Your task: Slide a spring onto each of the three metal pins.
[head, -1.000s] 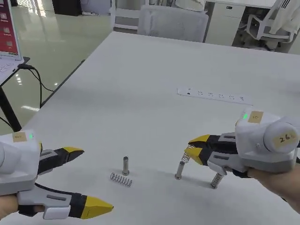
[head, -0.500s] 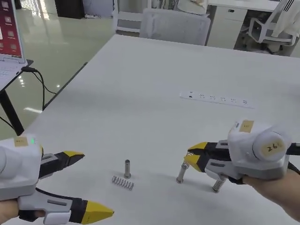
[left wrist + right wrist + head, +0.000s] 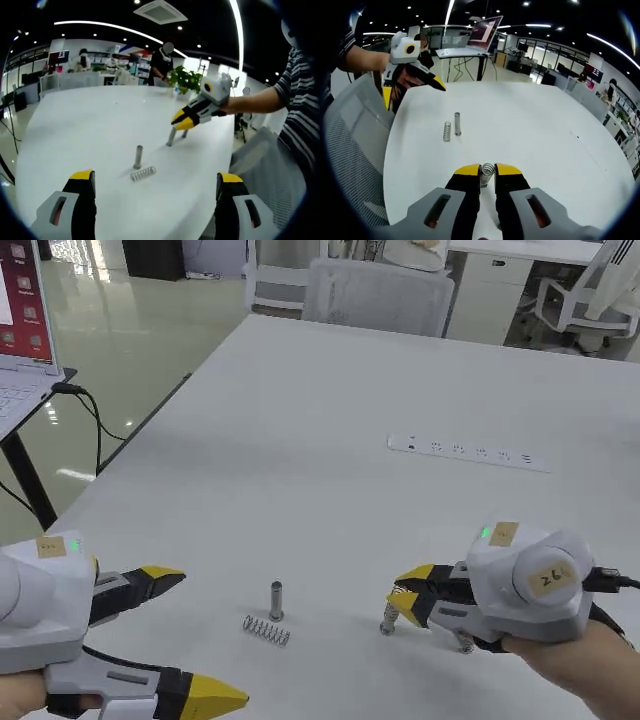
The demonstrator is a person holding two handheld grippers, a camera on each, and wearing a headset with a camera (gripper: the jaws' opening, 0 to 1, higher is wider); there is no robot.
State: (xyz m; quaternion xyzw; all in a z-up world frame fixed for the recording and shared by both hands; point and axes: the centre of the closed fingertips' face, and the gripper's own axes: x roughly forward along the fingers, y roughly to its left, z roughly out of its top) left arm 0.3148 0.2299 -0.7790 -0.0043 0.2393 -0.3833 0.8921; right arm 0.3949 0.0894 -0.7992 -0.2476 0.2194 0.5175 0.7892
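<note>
A bare metal pin [image 3: 276,599] stands upright on the white table [image 3: 330,420], with a loose spring [image 3: 266,630] lying just in front of it. To the right, my right gripper [image 3: 406,590] is shut on a spring [image 3: 390,616] that sits over a second pin. In the right gripper view that spring [image 3: 487,174] is pinched between the yellow-tipped jaws of my right gripper [image 3: 488,172]. A third pin with a spring [image 3: 464,643] peeks out from under the gripper body. My left gripper [image 3: 190,637] hangs open at the near left. In the left gripper view the bare pin [image 3: 138,156] and loose spring [image 3: 143,173] lie ahead.
A white power strip [image 3: 468,452] lies across the far middle of the table. A laptop [image 3: 20,310] on a stand with a cable is off the left edge. A grey chair [image 3: 375,295] stands at the far end.
My right gripper has come down and slightly left, and the spring in it has slid lower on the pin. The left gripper stays open and has hardly moved.
</note>
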